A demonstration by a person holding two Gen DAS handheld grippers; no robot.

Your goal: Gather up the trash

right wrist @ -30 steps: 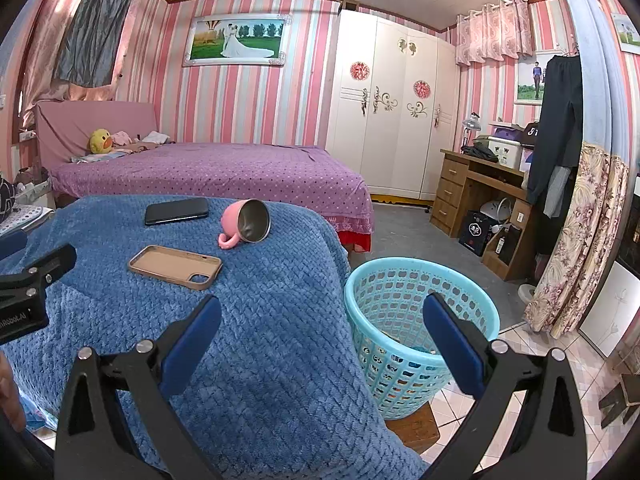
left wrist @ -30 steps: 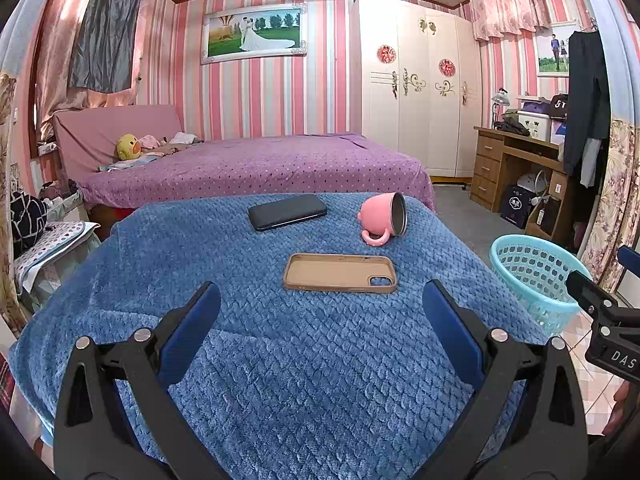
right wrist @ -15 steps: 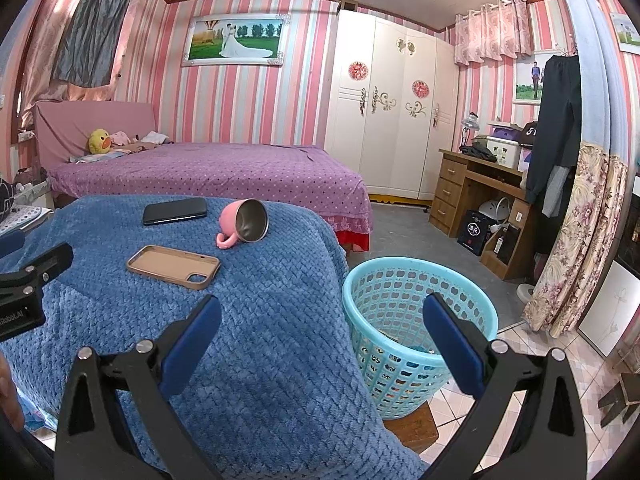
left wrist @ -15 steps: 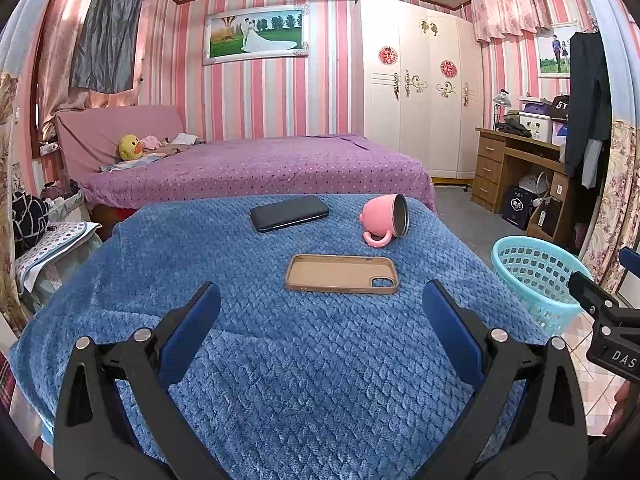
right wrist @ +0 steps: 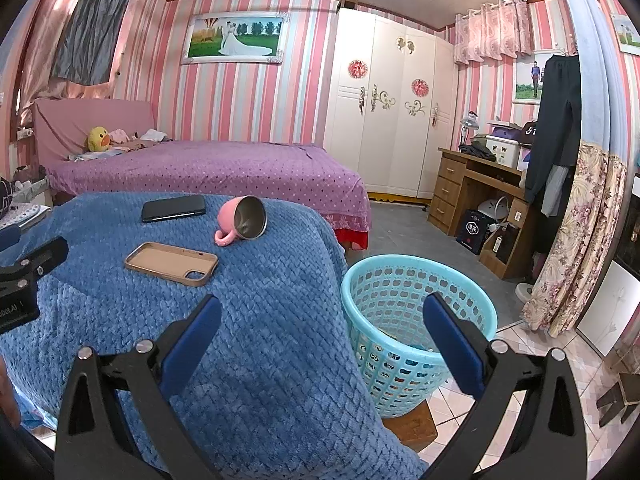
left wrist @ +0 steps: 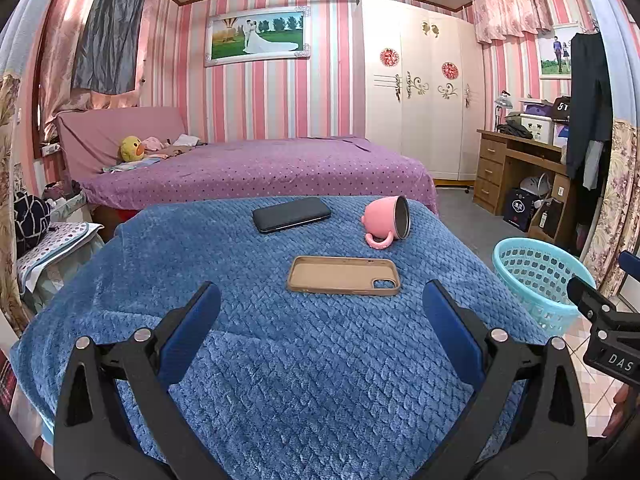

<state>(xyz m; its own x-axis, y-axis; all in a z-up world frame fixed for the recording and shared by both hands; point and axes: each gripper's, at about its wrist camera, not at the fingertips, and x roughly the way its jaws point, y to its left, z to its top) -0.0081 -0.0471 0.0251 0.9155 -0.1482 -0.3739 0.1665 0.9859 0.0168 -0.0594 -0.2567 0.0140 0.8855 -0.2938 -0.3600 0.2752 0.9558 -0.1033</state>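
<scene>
With both the left gripper (left wrist: 320,320) and right gripper (right wrist: 322,322) spread wide and empty above the blue blanket (left wrist: 240,360), no obvious trash shows, so check the turquoise basket (right wrist: 404,272) beside the table before grabbing the tan phone case (left wrist: 344,275).

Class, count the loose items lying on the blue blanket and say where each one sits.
3. The black phone lies at the far side, the pink mug lies tipped on its side to the phone's right, and the tan phone case lies nearer the grippers. None seems hidden.
</scene>
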